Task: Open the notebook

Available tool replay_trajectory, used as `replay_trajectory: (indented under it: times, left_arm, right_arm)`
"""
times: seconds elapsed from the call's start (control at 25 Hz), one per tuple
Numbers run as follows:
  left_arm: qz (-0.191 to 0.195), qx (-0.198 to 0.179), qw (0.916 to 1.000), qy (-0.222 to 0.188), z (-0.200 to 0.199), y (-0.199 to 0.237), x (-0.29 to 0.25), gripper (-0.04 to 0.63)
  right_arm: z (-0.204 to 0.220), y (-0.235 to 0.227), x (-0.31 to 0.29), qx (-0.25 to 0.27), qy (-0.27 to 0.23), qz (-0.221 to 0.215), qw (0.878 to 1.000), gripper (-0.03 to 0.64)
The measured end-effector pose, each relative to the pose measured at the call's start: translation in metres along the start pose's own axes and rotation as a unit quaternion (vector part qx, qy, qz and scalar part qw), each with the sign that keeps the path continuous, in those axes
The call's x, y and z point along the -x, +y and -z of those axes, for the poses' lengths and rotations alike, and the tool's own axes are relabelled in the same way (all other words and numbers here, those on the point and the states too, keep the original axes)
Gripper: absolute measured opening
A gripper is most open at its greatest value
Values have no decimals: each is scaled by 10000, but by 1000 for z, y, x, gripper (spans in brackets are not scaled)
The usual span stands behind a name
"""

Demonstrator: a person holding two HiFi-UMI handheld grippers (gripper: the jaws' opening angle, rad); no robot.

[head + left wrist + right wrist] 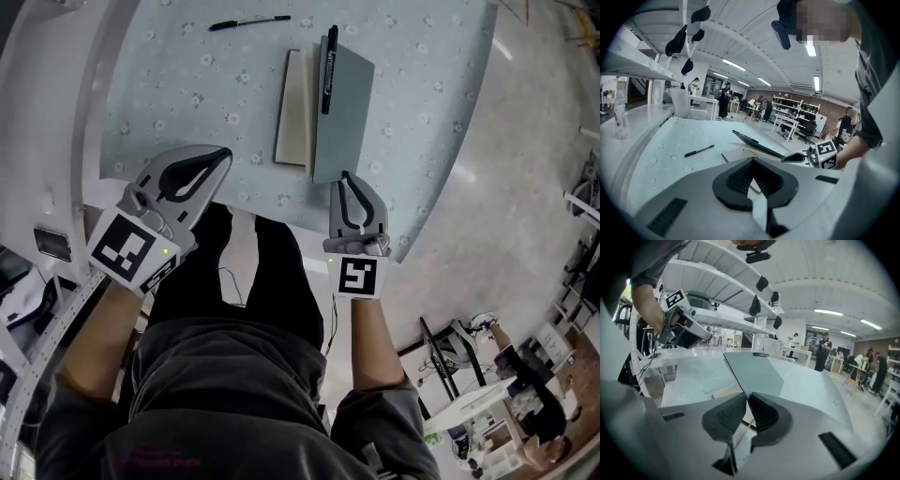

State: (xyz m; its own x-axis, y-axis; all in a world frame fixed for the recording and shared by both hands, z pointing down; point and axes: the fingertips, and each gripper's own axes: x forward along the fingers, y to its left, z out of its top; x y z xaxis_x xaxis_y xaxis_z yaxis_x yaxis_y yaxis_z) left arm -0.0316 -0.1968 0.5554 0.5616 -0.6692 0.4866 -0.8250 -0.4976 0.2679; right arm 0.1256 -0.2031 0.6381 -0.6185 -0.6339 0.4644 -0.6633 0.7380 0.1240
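Observation:
The notebook lies near the front edge of the table, its cream pages point(294, 111) uncovered. Its grey cover point(343, 111) tilts up off them, and a black marker point(329, 70) is clipped to the cover's far end. My right gripper point(346, 177) is shut on the cover's near edge. In the right gripper view the cover point(754, 371) rises straight out from between the closed jaws. My left gripper point(221, 156) hovers to the notebook's left over the table's front edge, shut with nothing in it. The left gripper view shows the raised cover point(757, 144) from the side.
A black pen point(249, 22) lies loose at the far side of the flowered tablecloth point(178, 84). A white shelf frame point(56, 112) stands along the table's left side. My legs are below the table's front edge, and bare floor lies to the right.

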Motion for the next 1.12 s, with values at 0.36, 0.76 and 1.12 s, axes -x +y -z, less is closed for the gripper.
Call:
replay_trajectory:
  times: [0.36,0.76,1.12]
  left_arm:
    - [215,-329,9991,173,-24,-22,-18,-2]
    - [365,-469,9977,319,-41,-42,-45,-2]
    - [512,-492,9966,413,-54,-50,-75,-3]
  right_arm:
    - [14,-52,12,-1435,-232,547,9879,35]
    - [33,-104,21,-2715,-352,996,9566,26]
    - [67,-129,18,-3641,-31,1124,9245,28]
